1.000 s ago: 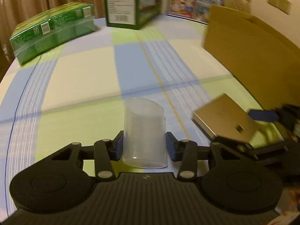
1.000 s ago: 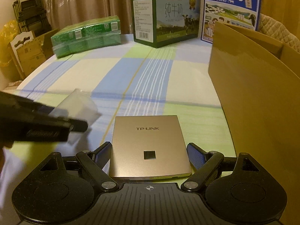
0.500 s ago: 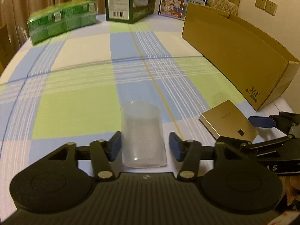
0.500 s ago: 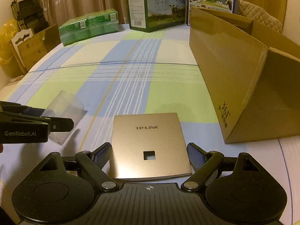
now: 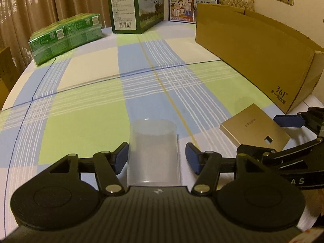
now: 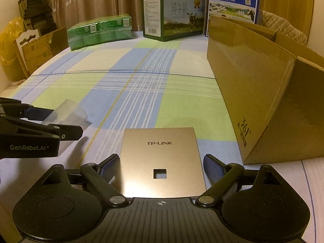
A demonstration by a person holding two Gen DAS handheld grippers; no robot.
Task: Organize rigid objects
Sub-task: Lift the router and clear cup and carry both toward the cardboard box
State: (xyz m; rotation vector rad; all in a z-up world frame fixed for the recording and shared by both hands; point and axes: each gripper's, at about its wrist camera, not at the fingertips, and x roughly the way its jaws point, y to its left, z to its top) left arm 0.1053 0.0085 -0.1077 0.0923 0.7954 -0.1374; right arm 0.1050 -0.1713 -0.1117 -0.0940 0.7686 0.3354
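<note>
Gold TP-LINK panel flat between opening right gripper jaws.

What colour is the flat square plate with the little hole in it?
Gold, a dull champagne shade, with dark lettering. The plate shows best in the right wrist view.

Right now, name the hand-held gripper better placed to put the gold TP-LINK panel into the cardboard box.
Right. The right hand-held gripper has the TP-LINK panel between its opening jaws, with the cardboard box close beside it. The left hand-held gripper straddles the clear cup.
</note>
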